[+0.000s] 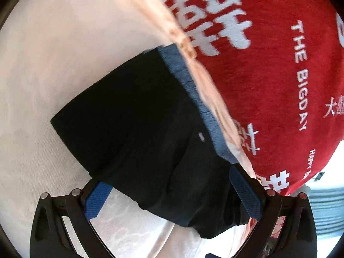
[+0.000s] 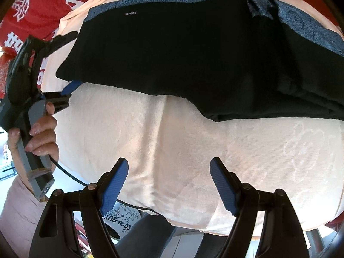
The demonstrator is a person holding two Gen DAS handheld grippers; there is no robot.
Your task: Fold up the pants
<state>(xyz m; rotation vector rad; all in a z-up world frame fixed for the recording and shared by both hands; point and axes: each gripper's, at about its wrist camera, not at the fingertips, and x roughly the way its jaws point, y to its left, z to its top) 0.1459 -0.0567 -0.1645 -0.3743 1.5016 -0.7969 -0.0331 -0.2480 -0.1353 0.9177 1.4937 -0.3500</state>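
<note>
Bare peach terry cloth (image 2: 163,142) lies open ahead of my right tongs (image 2: 168,185), their blue pads apart, holding nothing. The folded black pants with blue-grey waistband (image 2: 182,49) lie beyond. My left tongs (image 1: 169,195), spread wide, straddle the pants' near corner. A red printed blanket (image 1: 279,64) borders the cloth.

The pants (image 1: 137,116) (image 2: 193,60) are black, folded into a thick, roughly rectangular bundle with stacked layers showing along one edge. A small white label sits near the blue-grey band along the side. In the left wrist view the bundle runs from 10 o'clock down to 5 o'clock; in the right wrist view it spans the upper half, toward 12 o'clock.
</note>
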